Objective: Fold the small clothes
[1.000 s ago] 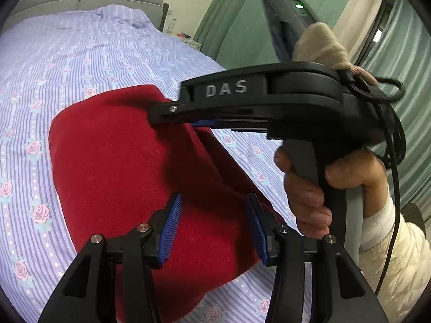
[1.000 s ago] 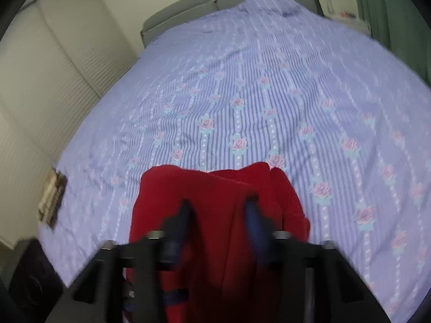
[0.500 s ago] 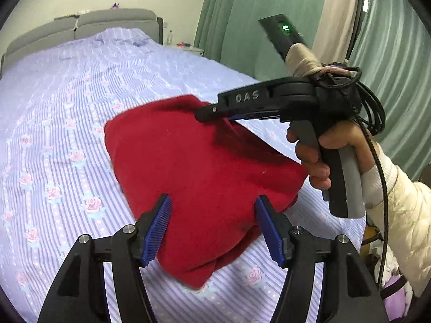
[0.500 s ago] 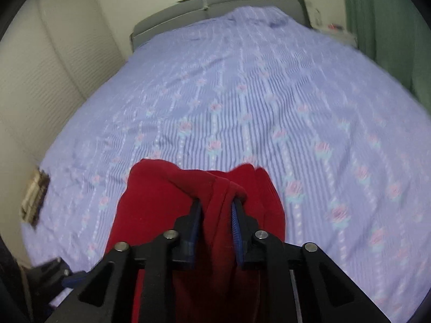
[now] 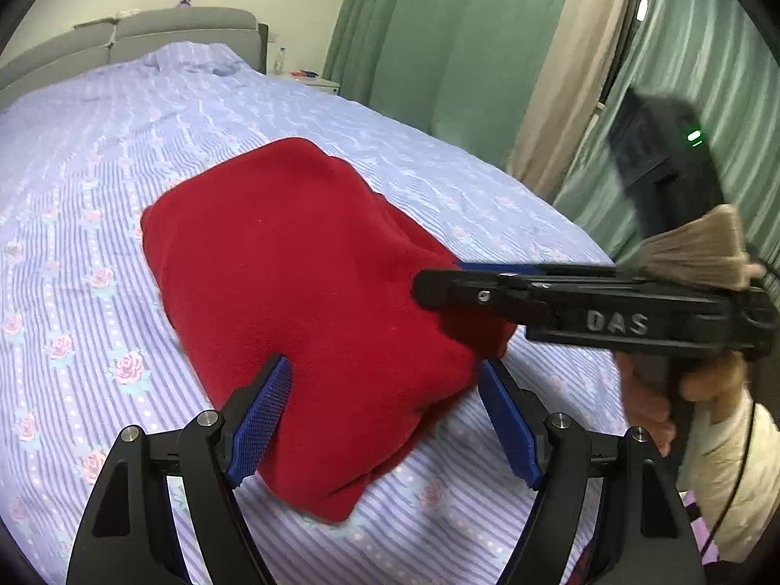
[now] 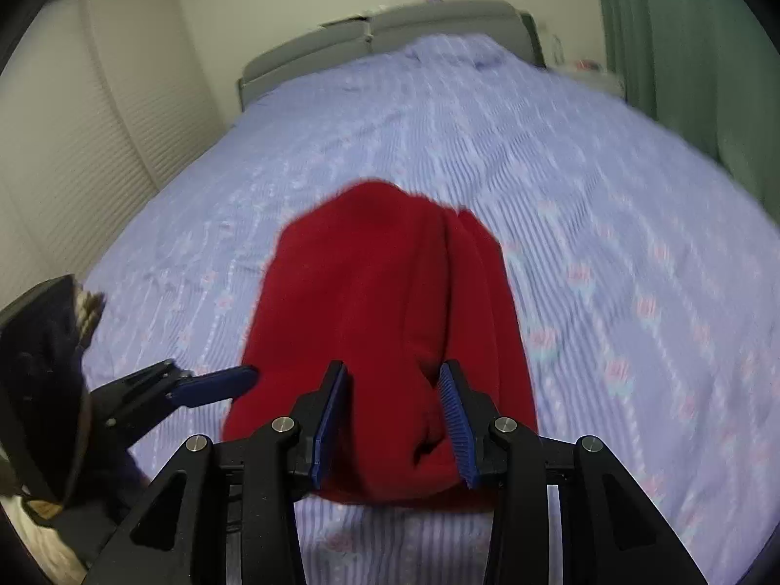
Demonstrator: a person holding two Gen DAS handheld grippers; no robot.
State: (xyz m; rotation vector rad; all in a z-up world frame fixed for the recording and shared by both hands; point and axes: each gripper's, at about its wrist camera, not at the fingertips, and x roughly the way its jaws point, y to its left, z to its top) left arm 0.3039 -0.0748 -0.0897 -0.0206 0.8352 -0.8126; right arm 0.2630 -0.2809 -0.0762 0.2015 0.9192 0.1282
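- The left hand-held gripper (image 5: 385, 419) hovers low over the near corner of a folded red garment (image 5: 312, 292). Its blue pads stand wide apart, one on each side of the cloth and pressing on nothing; the jaws have just been opening.
- The right hand-held gripper (image 6: 397, 419) sits at the garment's other near end. Its pads are also apart and have just been opening. The cloth lies between them, but neither pad appears to pinch it.
- A person's hand (image 5: 653, 390) in a pale sleeve grips the right tool's handle.
- The red garment lies on a bed (image 5: 97, 156) covered with a lilac striped sheet printed with roses. It rests toward the foot of the bed, as a thick, soft-looking bundle.
- From the right wrist view, its long axis runs away from the tool toward the grey headboard (image 6: 390, 39). A lengthwise ridge or fold runs along the right half.
- This looks like the release after a fold. To do it well, both tools should lift clear without dragging the top layer, so the bundle stays stacked and its edges stay aligned.
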